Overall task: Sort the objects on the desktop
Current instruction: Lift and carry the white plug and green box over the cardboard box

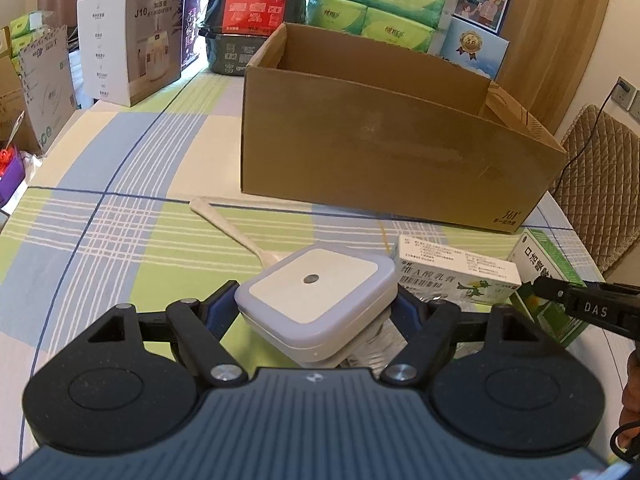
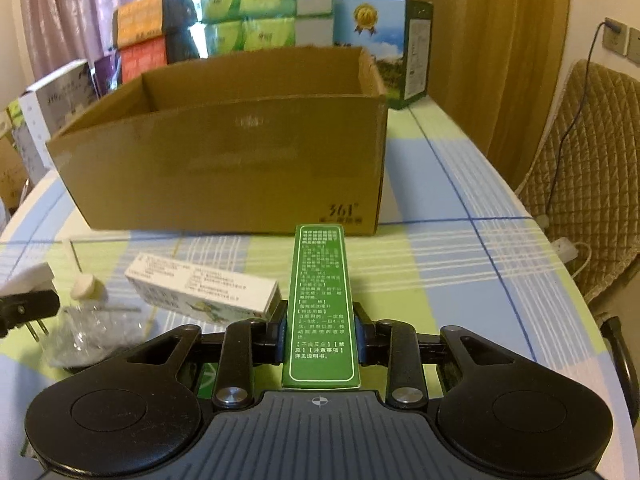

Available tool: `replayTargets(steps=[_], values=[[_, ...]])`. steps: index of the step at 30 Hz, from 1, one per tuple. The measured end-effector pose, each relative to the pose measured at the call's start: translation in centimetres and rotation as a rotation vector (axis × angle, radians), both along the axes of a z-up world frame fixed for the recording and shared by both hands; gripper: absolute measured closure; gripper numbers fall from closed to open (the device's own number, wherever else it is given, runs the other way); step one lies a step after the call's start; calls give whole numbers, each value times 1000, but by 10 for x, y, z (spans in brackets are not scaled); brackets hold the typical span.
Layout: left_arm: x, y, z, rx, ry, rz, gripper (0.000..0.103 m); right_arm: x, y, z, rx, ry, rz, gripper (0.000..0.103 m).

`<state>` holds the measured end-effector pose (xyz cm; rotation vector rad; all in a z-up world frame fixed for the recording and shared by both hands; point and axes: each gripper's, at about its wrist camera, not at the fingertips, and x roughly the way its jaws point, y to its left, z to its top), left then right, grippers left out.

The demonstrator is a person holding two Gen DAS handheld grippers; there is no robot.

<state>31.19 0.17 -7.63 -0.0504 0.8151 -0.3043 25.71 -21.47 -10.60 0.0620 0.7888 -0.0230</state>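
Note:
My left gripper (image 1: 316, 306) is shut on a white square plug-in night light (image 1: 316, 284), held just above the checked tablecloth. Below it lies a clear plastic bottle (image 2: 86, 320) with a cream cap. My right gripper (image 2: 320, 332) is shut on a long green medicine box (image 2: 320, 300) that points toward the open cardboard box (image 2: 224, 168). A white medicine box (image 2: 200, 288) lies flat between the two grippers. In the left wrist view the green box (image 1: 548, 272) is at the right, with a right finger (image 1: 576, 300) on it. The cardboard box (image 1: 400, 152) stands just ahead.
A white spoon-like stick (image 1: 228, 224) lies on the cloth left of the cardboard box. Tissue packs (image 1: 380, 4), a humidifier carton (image 1: 132, 36) and other cartons line the table's back. A quilted chair (image 2: 580, 168) stands off the right table edge, with a cable hanging from a wall socket (image 2: 612, 36).

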Motion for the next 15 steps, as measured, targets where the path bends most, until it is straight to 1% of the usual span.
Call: replayTargets(steps=[7, 12, 15], values=[[0, -13, 10, -1, -19, -21, 28, -12, 3, 17, 39, -50, 7, 76], [-3, -20, 20, -4, -33, -32, 28, -19, 5, 23, 44, -57, 11, 76], [-5, -25, 30, -1, -55, -47, 28, -25, 6, 30, 49, -75, 14, 76]])
